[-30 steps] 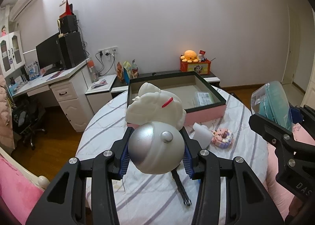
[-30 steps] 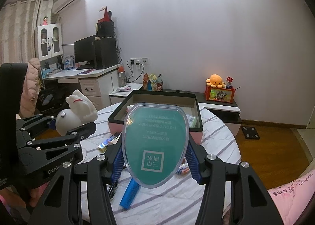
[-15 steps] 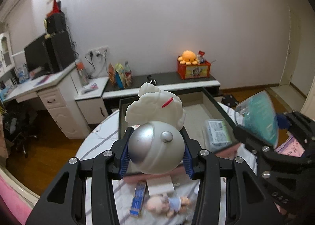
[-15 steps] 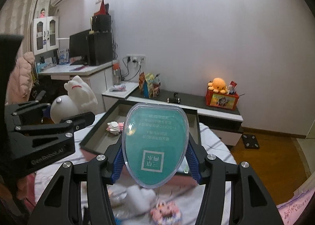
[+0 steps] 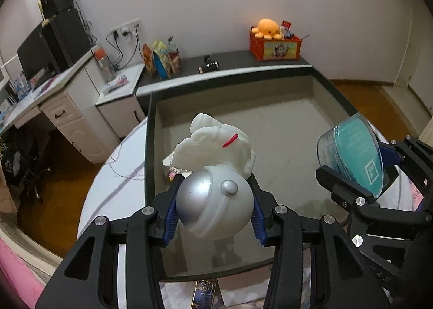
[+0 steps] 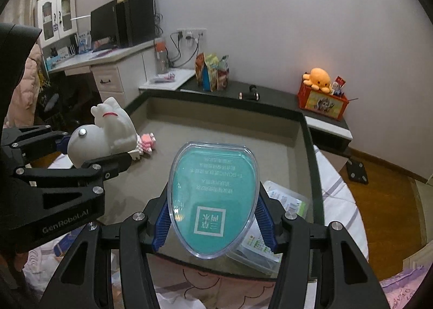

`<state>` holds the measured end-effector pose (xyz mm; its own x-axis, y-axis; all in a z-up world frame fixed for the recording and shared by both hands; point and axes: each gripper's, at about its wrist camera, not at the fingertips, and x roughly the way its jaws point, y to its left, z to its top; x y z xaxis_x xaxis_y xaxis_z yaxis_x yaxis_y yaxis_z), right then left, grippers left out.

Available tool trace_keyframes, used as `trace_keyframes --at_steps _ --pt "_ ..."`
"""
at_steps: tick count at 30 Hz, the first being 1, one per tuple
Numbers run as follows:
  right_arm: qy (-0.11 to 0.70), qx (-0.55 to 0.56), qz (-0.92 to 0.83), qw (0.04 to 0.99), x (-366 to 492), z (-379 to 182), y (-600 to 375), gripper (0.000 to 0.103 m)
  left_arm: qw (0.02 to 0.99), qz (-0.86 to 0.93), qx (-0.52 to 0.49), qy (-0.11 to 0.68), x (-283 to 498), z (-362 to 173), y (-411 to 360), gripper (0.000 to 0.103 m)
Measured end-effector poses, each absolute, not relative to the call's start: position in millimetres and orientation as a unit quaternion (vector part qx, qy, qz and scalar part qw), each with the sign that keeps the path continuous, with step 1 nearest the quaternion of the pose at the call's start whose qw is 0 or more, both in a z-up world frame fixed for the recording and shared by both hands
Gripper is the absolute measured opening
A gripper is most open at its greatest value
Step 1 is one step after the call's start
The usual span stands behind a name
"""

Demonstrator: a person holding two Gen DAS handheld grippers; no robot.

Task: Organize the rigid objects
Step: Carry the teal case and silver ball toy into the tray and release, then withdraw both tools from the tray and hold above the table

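In the left wrist view the left gripper sits low in the middle of the frame, its blue-padded fingers clamped on either side of the silver ball base of a white figurine, whose pale upper body with a red collar rises above the pads toward the centre of the picture. The figurine hangs over the grey floor of a large dark-rimmed box that fills the middle of the frame. At the right edge of the same view the right gripper holds a teal oval case with a clear shell, seen edge-on above the right part of the box. In the right wrist view the right gripper is at lower centre, its blue pads pressing both sides of the teal oval case, which stands upright with its printed face toward the camera and covers the near part of the box. Behind the case, at the box's right near corner, lies a flat clear packet. At the left of this view the left gripper carries the white figurine over the left side of the box, and a small pink block toy lies on the box floor just beyond it. An orange plush octopus sits on a red crate on the low cabinet at the upper right.
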<state>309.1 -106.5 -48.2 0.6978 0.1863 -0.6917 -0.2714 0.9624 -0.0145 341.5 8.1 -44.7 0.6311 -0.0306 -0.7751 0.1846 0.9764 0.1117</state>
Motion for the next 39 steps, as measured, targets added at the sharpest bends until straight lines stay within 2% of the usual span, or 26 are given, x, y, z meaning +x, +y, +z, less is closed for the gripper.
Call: trace_keyframes --at_steps 1,2,3,4,5,6,9,14,22,30,39 --pt "0.371 -0.057 0.126 0.918 310 -49 -106 0.057 0.896 -0.051 0.105 0.429 342 -47 6 0.058" --pt "0.372 -0.055 0.128 0.918 312 -48 -105 0.061 0.891 -0.030 0.127 0.434 344 -50 3 0.063" --pt "0.375 -0.061 0.116 0.918 314 -48 -105 0.066 0.888 -0.008 0.141 0.437 345 -52 3 0.078" --pt "0.372 -0.066 0.106 0.920 313 -47 -106 0.079 0.890 0.012 0.148 0.431 344 -52 5 0.088" --pt "0.364 -0.069 0.093 0.924 313 -46 -108 0.085 0.894 0.010 0.141 0.425 344 -51 8 0.093" --pt "0.358 -0.061 0.087 0.928 312 -44 -112 0.085 0.896 0.002 0.129 0.425 344 -50 10 0.096" --pt "0.366 -0.032 0.104 0.924 312 -44 -120 0.085 0.895 -0.020 0.104 0.432 344 -49 15 0.096" --pt "0.370 -0.045 0.097 0.923 313 -46 -116 0.085 0.893 -0.004 0.125 0.431 342 -52 13 0.096" --pt "0.371 -0.041 0.103 0.922 314 -43 -116 0.085 0.893 -0.010 0.103 0.438 345 -50 17 0.096" --pt "0.334 -0.041 0.086 0.938 278 -10 -123 0.085 0.910 -0.012 0.089 0.404 312 -16 17 0.096" --pt "0.283 -0.053 0.067 0.955 198 38 -126 0.085 0.936 -0.013 0.071 0.344 228 36 21 0.100"
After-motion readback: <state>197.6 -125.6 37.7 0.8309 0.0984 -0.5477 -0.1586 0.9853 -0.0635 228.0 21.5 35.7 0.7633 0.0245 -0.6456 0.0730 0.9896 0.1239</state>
